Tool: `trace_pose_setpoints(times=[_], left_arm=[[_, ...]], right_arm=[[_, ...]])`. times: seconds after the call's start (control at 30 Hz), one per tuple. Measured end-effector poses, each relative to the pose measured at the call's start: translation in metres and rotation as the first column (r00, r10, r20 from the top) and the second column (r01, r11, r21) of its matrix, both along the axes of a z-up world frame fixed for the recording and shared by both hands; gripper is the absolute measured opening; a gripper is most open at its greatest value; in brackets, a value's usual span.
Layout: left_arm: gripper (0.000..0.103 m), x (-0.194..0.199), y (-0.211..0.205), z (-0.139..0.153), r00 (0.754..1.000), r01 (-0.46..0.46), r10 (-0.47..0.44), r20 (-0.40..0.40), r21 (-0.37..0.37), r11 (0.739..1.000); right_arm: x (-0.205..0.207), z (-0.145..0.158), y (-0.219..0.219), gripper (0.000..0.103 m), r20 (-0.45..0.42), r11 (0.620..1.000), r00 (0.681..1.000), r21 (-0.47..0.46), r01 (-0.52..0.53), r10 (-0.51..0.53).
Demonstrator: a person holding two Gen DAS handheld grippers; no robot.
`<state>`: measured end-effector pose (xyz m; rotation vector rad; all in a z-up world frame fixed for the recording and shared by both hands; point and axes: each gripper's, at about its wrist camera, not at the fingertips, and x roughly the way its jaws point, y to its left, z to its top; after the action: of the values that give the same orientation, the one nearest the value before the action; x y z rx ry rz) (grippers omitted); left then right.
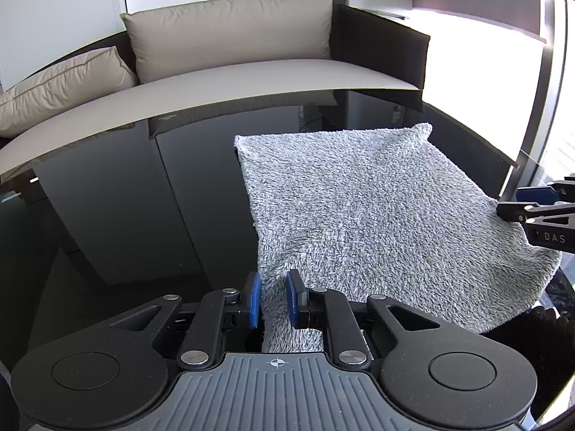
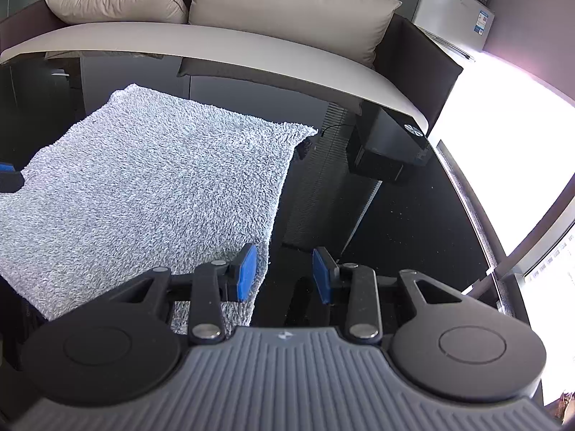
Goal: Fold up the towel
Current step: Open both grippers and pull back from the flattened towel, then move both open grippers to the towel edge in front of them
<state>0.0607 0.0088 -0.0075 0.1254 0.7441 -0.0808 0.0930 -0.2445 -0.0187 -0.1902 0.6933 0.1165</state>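
Note:
A fluffy grey towel [image 1: 370, 208] lies spread flat on a glossy black table [image 1: 136, 208]. My left gripper [image 1: 275, 296] is open, its blue pads straddling the towel's near left corner, apart from the cloth on both sides. In the right wrist view the same towel [image 2: 151, 186] fills the left half. My right gripper [image 2: 285, 274] is open at the towel's near right edge; its left pad [image 2: 247, 276] is over the cloth and its right pad over bare table. The right gripper also shows at the right edge of the left wrist view [image 1: 539, 212].
A sofa bench with beige cushions [image 1: 230, 32] runs along the table's far side. A silver appliance [image 2: 452, 10] stands at the back right. Bright windows [image 2: 503, 115] lie to the right. Bare black table [image 2: 395, 215] extends right of the towel.

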Motion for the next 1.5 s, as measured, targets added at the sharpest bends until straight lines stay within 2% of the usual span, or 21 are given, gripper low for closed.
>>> trace_pose_setpoints(times=[0.4,0.63,0.83,1.17,1.27,1.3,1.37,1.4,1.47,1.5], left_arm=[[0.015,-0.015,0.001,0.0,1.0,-0.017,0.017,0.009,-0.039,0.999],[0.015,-0.025,0.001,0.001,1.0,-0.011,0.012,0.01,-0.05,0.999],[0.015,-0.032,-0.001,0.002,1.0,-0.01,0.01,0.01,-0.054,0.998],[0.017,-0.04,0.0,0.004,1.0,-0.02,0.021,0.022,-0.043,0.999],[0.023,-0.044,0.002,0.005,0.999,-0.029,0.031,0.028,-0.045,0.999],[0.027,-0.045,0.003,0.006,0.999,-0.034,0.036,0.035,-0.047,0.998],[0.037,-0.048,0.003,0.007,0.998,-0.04,0.042,0.045,-0.047,0.998],[0.051,-0.049,0.003,0.007,0.998,-0.047,0.049,0.049,-0.045,0.998],[0.055,-0.052,0.002,0.008,0.997,-0.051,0.053,0.056,-0.042,0.998],[0.057,-0.053,0.001,0.008,0.997,-0.05,0.053,0.058,-0.041,0.998]], right_arm=[[-0.023,0.011,-0.044,0.037,-0.003,0.973,0.997,0.215,0.079,-0.08],[-0.047,0.011,-0.058,0.037,-0.07,0.942,0.997,0.334,0.042,-0.02],[-0.058,0.009,-0.056,0.037,-0.082,0.94,0.997,0.342,0.018,0.011],[-0.056,0.004,-0.059,0.037,-0.091,0.941,0.996,0.336,0.03,0.001],[-0.056,0.004,-0.058,0.042,-0.08,0.941,0.997,0.338,0.031,-0.004],[-0.056,0.004,-0.055,0.046,-0.066,0.944,0.998,0.329,0.02,0.002],[-0.059,0.006,-0.049,0.048,-0.043,0.951,0.999,0.309,-0.003,0.017],[-0.06,0.006,-0.047,0.048,-0.035,0.953,0.999,0.302,-0.007,0.018],[-0.061,0.007,-0.042,0.048,-0.018,0.956,1.0,0.293,-0.017,0.023],[-0.061,0.007,-0.041,0.054,-0.009,0.956,1.0,0.293,-0.016,0.019]])
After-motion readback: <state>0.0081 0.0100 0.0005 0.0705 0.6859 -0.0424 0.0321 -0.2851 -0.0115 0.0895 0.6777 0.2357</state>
